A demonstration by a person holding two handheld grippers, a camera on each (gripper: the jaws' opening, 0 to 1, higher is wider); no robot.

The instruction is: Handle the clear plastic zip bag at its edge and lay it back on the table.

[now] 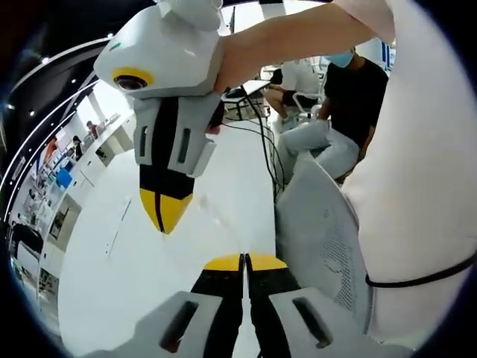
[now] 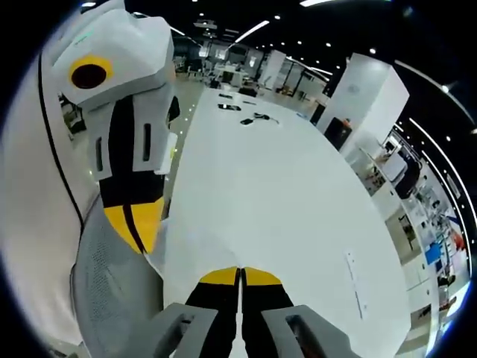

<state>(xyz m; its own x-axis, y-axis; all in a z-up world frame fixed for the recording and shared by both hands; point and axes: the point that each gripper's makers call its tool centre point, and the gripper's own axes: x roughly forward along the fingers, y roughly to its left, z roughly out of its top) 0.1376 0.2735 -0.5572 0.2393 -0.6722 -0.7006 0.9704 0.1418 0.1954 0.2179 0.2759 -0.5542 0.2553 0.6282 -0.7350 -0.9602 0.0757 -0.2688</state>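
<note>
Left claw: the left gripper [image 1: 244, 262], white and black with yellow tips, rises from 6 o'clock in the left gripper view. Its jaws are pressed together with no gap at the tips.
Right claw: the right gripper [image 2: 240, 276], of the same build, is likewise closed tip to tip. In the left gripper view it hangs down from 11 o'clock [image 1: 165, 212], also closed.
What they hold: I cannot tell for sure. A thin clear film would hide between closed tips.
Bag: the clear plastic zip bag [image 1: 216, 220] shows as a faint creased sheen running from the right claw's tips toward the left claw's, over the long white table [image 1: 134, 291]. In the right gripper view there is a faint sheen at 7 o'clock [image 2: 186, 242], between the two claws. The outline is too faint to trace.
Step in hand, as I judge it: the bag is lifted by its edge between both claws and is due to be laid down.
Doing it well: keep both claws level and the edge lightly taut. Lower the hanging part first so that it touches the table before the edge does, then part the jaws one claw at a time.
Landing spot: bare tabletop toward 12 o'clock in the right gripper view [image 2: 283, 194].
Watch: the grey mesh chair back [image 1: 320, 231] stands beside the table edge at 4 o'clock, so drift away from it.
</note>
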